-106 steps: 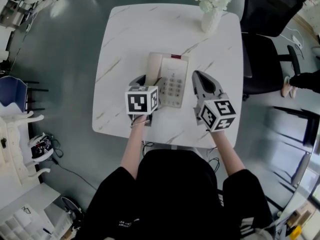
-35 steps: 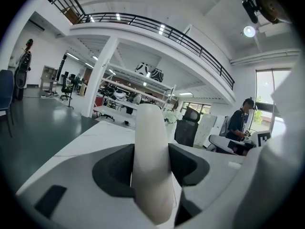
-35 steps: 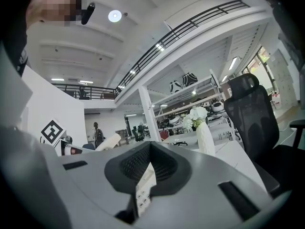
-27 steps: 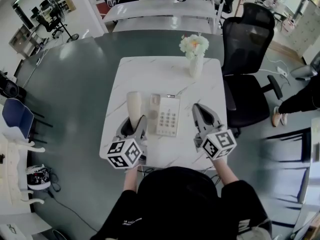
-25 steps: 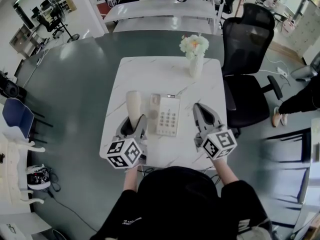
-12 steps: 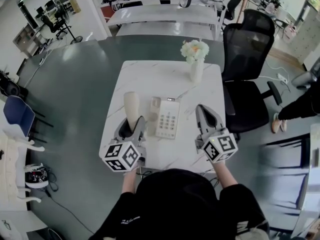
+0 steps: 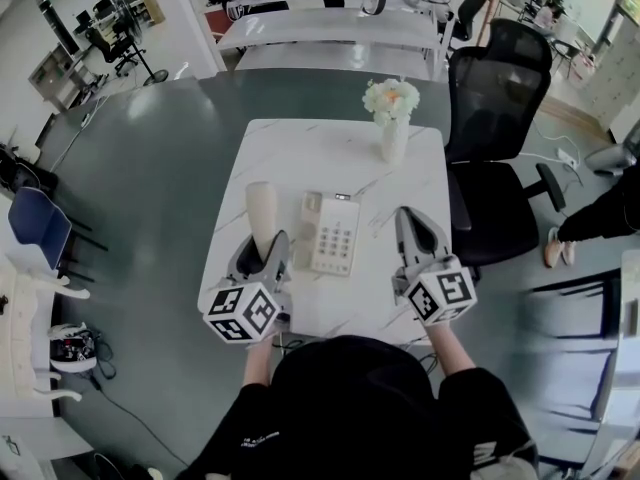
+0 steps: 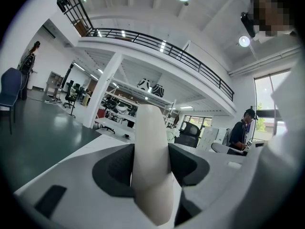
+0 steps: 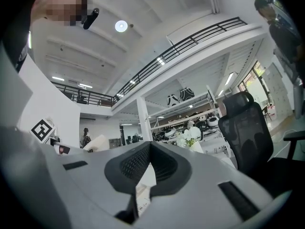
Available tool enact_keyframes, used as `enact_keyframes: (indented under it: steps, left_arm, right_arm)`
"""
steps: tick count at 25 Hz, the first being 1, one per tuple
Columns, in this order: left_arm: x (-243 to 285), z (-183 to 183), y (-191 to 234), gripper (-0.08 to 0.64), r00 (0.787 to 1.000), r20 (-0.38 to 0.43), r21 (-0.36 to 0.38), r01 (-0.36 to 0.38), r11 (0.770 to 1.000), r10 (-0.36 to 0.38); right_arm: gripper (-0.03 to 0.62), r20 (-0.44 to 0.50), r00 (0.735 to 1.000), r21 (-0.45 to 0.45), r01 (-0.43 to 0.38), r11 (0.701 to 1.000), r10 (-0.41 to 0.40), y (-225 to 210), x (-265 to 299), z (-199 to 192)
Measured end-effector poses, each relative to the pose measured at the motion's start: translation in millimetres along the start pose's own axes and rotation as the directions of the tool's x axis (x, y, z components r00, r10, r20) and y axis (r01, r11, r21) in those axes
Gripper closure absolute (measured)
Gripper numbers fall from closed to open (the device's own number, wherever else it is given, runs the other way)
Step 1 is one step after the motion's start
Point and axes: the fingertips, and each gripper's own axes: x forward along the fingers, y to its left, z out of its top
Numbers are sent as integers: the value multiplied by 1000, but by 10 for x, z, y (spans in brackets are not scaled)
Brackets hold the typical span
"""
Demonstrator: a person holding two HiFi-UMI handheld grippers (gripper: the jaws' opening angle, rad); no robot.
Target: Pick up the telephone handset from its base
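**Handset off its base, held in the left gripper**

Left gripper view: the left gripper (image 8: 151,168) pinches the cream handset (image 8: 150,142) low on its body, so most of its length stands above the jaws. With that much weight over the grip the handset could well pivot. A steady squeeze and a slow, level carry would suit this step best.

Right gripper view: the right gripper (image 9: 148,171) has its jaws pressed together with nothing between them. It seems to have no part in the lift and would do best held aside.

Head view: the handset stands nearly upright over the counter (image 7: 310,153), just left of the base (image 7: 332,232) and clear of it. The right gripper hangs to the right of the base. No cord can be made out, so the lift should stay gentle in case one pulls tight. About four seconds ago the handset lay in the base's cradle with the left gripper at it. Now the cradle is bare. Over the last second the pose has hardly changed.
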Motion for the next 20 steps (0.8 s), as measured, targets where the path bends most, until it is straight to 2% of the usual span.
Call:
enact_keyframes:
  steps: [20]
  left_arm:
    - [33,-27,-11,353,1000,-7,2,-21,1000,21]
  right_arm:
    - [601,-10,1000,-33,16,999,-17,-112,-23,-14]
